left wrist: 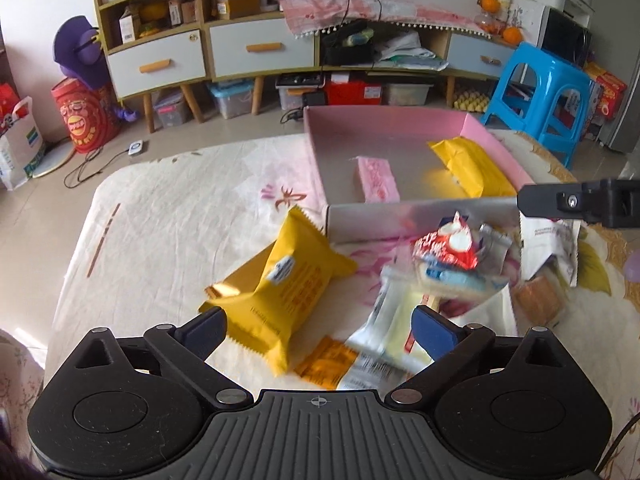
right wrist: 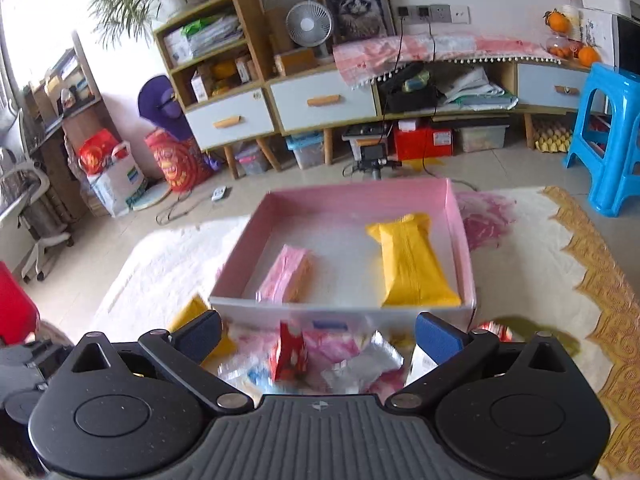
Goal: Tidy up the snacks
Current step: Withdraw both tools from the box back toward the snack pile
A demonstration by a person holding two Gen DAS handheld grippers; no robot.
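Left gripper (left wrist: 320, 330) and right gripper (right wrist: 318, 338) jaws apart, loose yellow packet (left wrist: 280, 292) clear only from left wrist, possibly blurred elsewhere

Both hand-held tools look alike: the left gripper (left wrist: 318, 330) and the right gripper (right wrist: 318, 334) each have a matte black ribbed body with a small white crosshair mark at its centre. Two round black discs flank it. Black linkage arms with silver pivot pins carry dark blue pads.

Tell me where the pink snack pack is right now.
The pink pack lies inside the pink box, left of the yellow pack, in both wrist views.
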